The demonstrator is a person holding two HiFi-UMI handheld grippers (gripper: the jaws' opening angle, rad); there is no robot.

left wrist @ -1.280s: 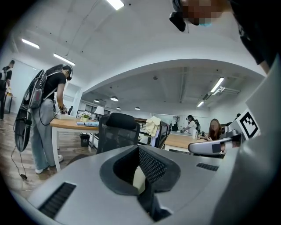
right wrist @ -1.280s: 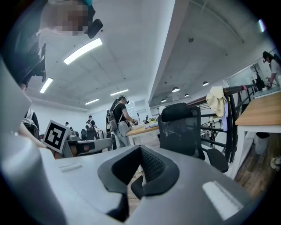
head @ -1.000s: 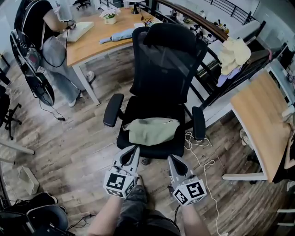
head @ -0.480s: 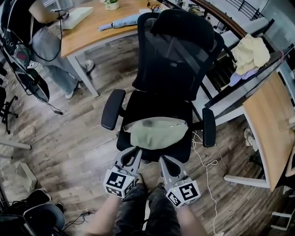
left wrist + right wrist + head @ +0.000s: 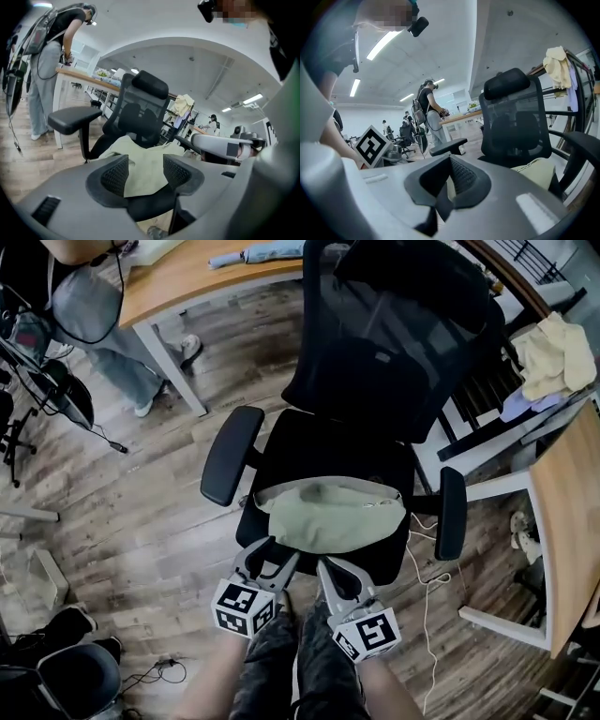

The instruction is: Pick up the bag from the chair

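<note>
1. Bag [image 5: 333,517]: one pale green bag is lying across the front of the seat, in the lower middle of the head view, reaching nearly from one armrest to the other.
2. One black office chair [image 5: 375,352] is carrying it. Two armrests [image 5: 230,456] are showing, one at each side of the seat, and the chair's base is hiding beneath the seat.
3. Two grippers are pointing at the bag's near edge from the bottom of the frame, each bearing one marker cube [image 5: 242,607].
4. The left gripper [image 5: 270,559] is holding its jaws wide, having just been opening them. In the left gripper view the bag's cloth is showing in the gap between the two pads, and neither pad is pressing on it.
5. The right gripper [image 5: 328,568] is showing its jaws closed together with nothing between them. In the right gripper view the bag is lying to the right of them.
6. One person [image 5: 122,381] is standing at the upper left beside a wooden desk [image 5: 187,282], and the frame's top edge is cutting off everything above the legs.
7. A second wooden desk [image 5: 572,521] is being cut off by the right edge, and one pale cloth [image 5: 553,352] is hanging at the upper right.
8. One white cable [image 5: 427,596] is trailing over the floor at the lower right.
9. Whether either gripper's tip is touching the bag is hard to make out from the head view.
</note>
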